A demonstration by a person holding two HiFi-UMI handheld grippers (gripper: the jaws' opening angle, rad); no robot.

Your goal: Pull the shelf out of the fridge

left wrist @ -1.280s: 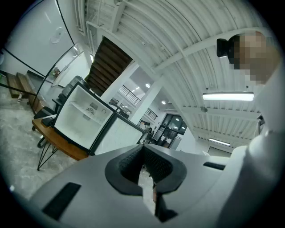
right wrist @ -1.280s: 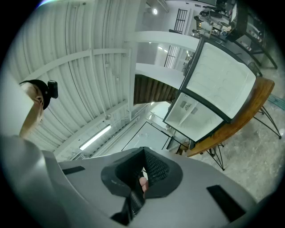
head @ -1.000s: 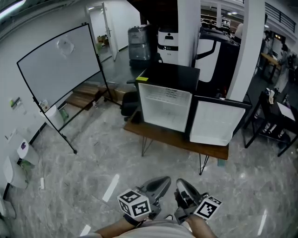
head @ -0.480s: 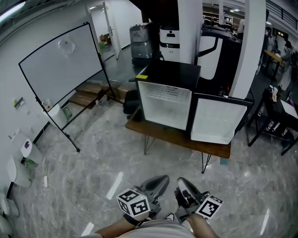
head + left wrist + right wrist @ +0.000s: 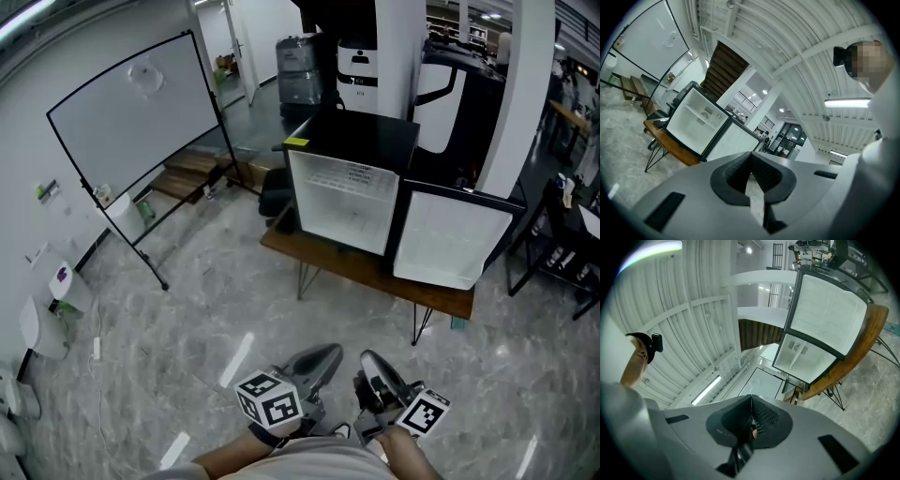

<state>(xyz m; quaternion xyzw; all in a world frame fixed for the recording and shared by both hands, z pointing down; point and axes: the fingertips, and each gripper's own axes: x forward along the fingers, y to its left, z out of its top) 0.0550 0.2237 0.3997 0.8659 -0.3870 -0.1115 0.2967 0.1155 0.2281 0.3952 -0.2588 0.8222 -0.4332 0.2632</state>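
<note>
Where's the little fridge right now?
In the head view the fridge sits upper centre on a wooden bench, with its door open to the right. The whiteboard stands off to its left.

the floor (image 5: 216,309) lies open across the middle of the frame, from the left gripper (image 5: 332,352) and right gripper (image 5: 368,358) at bottom centre up to the table (image 5: 375,277). the fridge (image 5: 349,202) stands on that table at upper centre. its front is open and faces down the frame, so there is a straight way into its white inside. its door (image 5: 448,246) stands swung out just right of it and bars that side. the whiteboard (image 5: 131,103) on its stand fills the upper left, one foot reaching toward the middle left. a dark desk (image 5: 562,255) closes the right edge. a pillar (image 5: 525,94) stands behind the door.
</note>
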